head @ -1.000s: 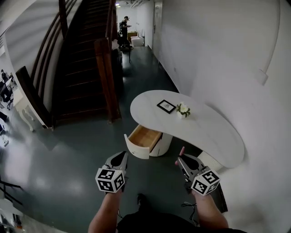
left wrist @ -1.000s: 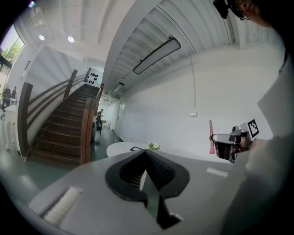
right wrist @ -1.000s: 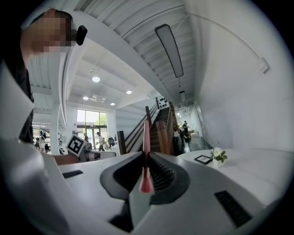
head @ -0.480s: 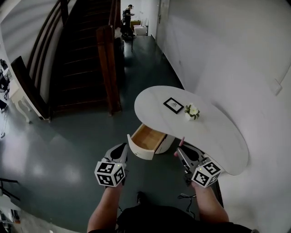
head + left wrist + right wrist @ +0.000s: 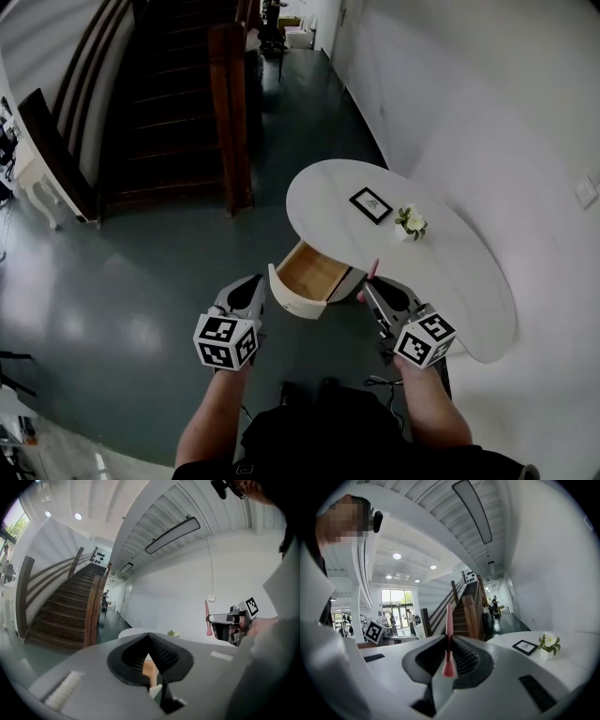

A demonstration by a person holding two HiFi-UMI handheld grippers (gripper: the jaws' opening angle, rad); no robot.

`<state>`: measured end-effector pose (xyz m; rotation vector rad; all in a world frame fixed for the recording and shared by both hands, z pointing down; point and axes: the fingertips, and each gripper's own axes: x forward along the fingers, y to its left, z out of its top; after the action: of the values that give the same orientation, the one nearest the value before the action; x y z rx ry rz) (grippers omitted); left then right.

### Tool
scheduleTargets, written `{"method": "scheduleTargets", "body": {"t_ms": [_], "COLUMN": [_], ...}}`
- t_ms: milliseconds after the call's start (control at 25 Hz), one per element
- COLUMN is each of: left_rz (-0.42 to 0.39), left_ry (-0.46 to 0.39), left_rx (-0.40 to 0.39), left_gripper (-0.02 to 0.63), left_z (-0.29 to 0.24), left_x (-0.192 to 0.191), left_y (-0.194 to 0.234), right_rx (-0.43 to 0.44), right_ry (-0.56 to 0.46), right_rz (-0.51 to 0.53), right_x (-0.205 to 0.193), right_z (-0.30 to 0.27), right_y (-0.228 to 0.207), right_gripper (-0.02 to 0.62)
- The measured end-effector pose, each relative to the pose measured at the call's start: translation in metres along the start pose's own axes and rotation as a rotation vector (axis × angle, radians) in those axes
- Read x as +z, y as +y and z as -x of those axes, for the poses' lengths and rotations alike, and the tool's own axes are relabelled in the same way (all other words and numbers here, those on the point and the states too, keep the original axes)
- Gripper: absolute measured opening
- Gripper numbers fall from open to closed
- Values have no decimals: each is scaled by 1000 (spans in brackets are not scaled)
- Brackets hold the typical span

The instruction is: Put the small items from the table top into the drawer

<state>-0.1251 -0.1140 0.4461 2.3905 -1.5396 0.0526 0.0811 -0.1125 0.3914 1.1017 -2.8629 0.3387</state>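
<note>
Pinching a thin pink stick [image 5: 448, 637] in the right gripper's [image 5: 449, 644] fingers [image 5: 465, 657], tip poking up past them. Pressing the left gripper's [image 5: 150, 644] fingers [image 5: 165, 654] together on nothing. Holding both out low in front, forearms stretched forward, the right one close by the white surface's [image 5: 450, 281] edge, the left over the floor [image 5: 141, 281]. Looking into the open drawer [image 5: 292, 302] just ahead: only bare wood showing. Seeing a small framed picture [image 5: 370, 204] and little flower pot [image 5: 411, 223] sitting near each other on top.
</note>
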Motion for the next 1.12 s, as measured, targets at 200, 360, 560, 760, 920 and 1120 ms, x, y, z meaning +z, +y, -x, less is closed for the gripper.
{"method": "scheduleTargets", "body": {"t_ms": [200,360,560,760,920,1120], "left_rz": [0,-7,-41,-35,-31,-17], "left_ry": [9,23,11,26,43,61], "left_rx": [19,40,118,166,199,198], "left_gripper": [11,11,11,11,11,11], "left_z": [-8,-22,-46,-91,-124,-145], "left_x": [4,5,16,22,20,9], "left_y": [9,16,36,46,54,55], "right_rx": [32,67,123,184,230,239], "right_ry": [10,17,30,54,71,104], "right_rz": [-10,-20,-24,-45,-76,-77], "right_x": [2,1,2,-2,-8,-18], "right_z": [-23,-44,-73,-101,-120,-132], "right_y": [-8,-23,-52,-93,-121,-143], "right_gripper": [54,54,54,54,54,54]}}
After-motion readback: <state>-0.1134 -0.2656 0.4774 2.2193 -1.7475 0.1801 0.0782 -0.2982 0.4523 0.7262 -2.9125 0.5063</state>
